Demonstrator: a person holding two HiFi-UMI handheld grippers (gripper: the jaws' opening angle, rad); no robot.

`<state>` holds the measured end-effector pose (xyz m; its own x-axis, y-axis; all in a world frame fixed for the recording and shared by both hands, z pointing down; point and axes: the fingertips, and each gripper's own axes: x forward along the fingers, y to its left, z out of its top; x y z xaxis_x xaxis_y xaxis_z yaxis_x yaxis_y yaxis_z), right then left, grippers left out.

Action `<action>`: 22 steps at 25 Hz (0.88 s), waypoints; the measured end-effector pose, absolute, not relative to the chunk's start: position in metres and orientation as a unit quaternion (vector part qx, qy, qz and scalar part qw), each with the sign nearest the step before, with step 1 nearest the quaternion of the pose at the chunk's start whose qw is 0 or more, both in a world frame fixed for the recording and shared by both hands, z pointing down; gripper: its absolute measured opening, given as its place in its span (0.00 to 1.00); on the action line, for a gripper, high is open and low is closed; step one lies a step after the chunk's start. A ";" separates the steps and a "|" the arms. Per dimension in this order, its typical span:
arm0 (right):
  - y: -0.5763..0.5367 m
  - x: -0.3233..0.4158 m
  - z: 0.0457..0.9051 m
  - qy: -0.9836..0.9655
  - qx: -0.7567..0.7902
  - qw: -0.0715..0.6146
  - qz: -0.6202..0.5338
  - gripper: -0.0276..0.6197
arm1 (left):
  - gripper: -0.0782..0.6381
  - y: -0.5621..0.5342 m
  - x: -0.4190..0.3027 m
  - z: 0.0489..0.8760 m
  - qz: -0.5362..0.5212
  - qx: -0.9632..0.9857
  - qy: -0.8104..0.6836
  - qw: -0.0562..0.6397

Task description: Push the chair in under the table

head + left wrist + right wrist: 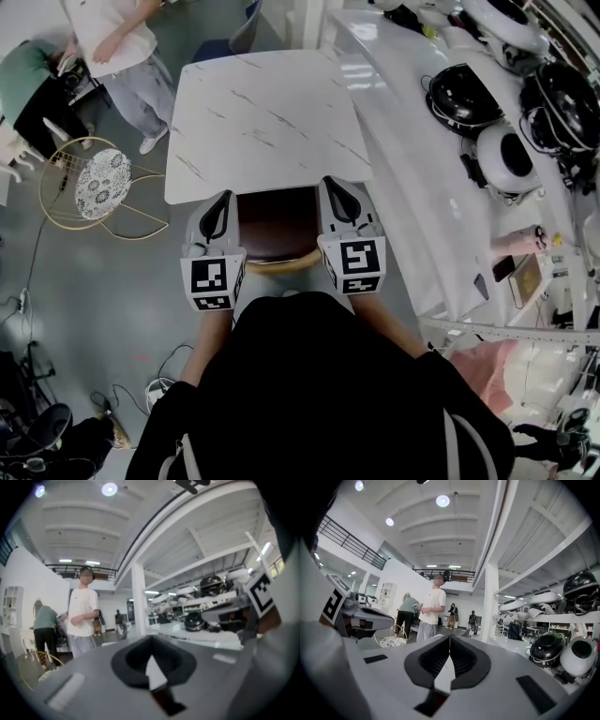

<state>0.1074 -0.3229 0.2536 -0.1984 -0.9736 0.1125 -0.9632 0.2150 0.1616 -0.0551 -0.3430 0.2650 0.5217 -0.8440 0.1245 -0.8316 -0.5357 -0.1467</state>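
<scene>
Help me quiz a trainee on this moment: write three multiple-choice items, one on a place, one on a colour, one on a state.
1. Where is the chair seat?
A) partly under the table's near edge
B) on the tabletop
C) stacked on another chair

2. What colour is the table?
A) black
B) white, marbled
C) red

3. How do both grippers' jaws stand?
A) wide open
B) shut, empty
C) shut on the chair

Answers: A, the seat meets the table edge between the left gripper and right gripper; B, plain in the head view; B, each gripper view shows its pads together with nothing between.
</scene>
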 end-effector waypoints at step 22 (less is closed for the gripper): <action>-0.318 0.112 0.229 -0.776 0.628 0.053 -0.022 0.07 | 0.12 -0.337 -0.041 0.229 -0.053 -0.875 0.479 0.042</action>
<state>0.1124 -0.3182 0.2294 -0.2045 -0.9773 0.0557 -0.9727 0.2093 0.1005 -0.0410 -0.3371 0.2288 0.5364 -0.8424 0.0518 -0.8335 -0.5383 -0.1243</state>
